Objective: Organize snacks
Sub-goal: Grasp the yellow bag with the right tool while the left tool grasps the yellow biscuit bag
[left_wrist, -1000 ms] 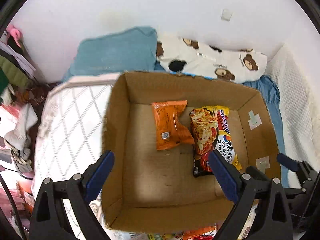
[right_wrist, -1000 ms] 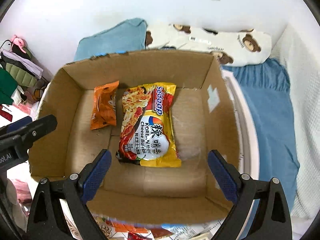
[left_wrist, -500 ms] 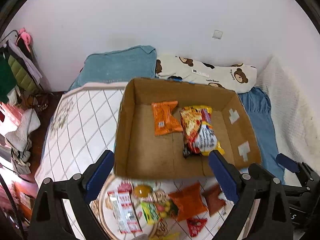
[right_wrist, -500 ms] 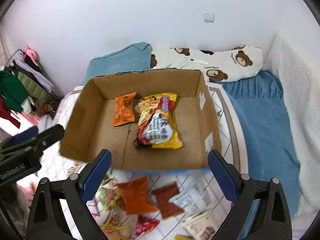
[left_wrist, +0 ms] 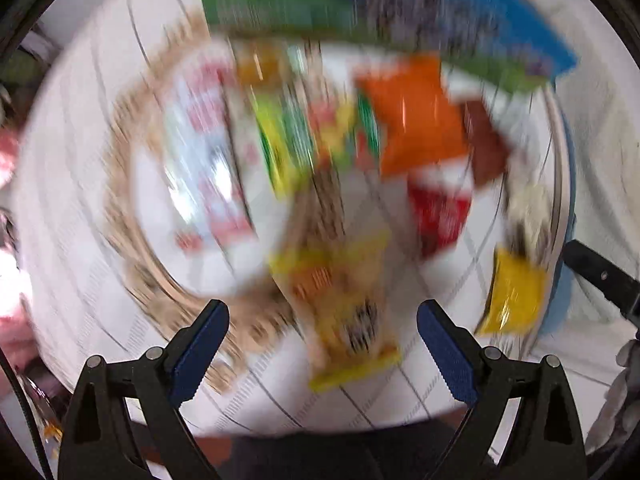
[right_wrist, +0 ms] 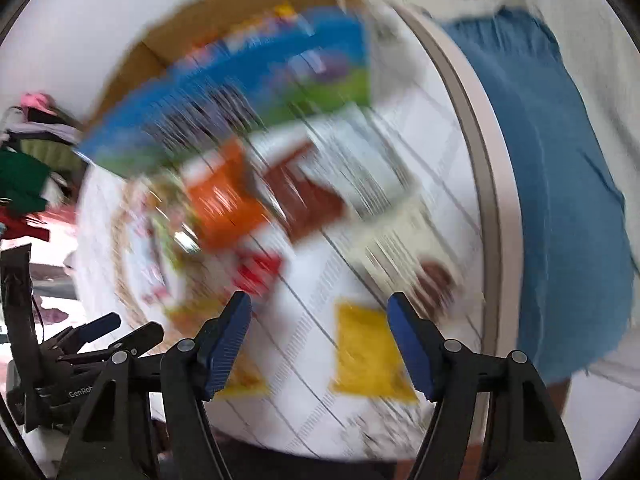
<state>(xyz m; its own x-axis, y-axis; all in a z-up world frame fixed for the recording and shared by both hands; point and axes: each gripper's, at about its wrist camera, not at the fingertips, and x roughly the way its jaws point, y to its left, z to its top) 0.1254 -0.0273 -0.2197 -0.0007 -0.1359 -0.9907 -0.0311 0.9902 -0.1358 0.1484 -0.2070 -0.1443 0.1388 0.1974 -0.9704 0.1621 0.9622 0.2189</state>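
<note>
Both grippers empty: left (left_wrist: 322, 354) fingers wide, right (right_wrist: 319, 346) fingers closing

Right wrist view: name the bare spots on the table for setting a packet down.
Bare table runs along its right rim, above the yellow packet. Another bare strip lies between that packet and the red packet. Crowded on the left, around the orange packet.

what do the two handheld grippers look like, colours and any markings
Both are black plastic frames with silver rivets at the joints. The left gripper and right gripper each carry two blue ribbed pads. In the right wrist view, the left gripper's body bears white lettering starting "GenRo". A thin black cable runs along its left side.
</note>
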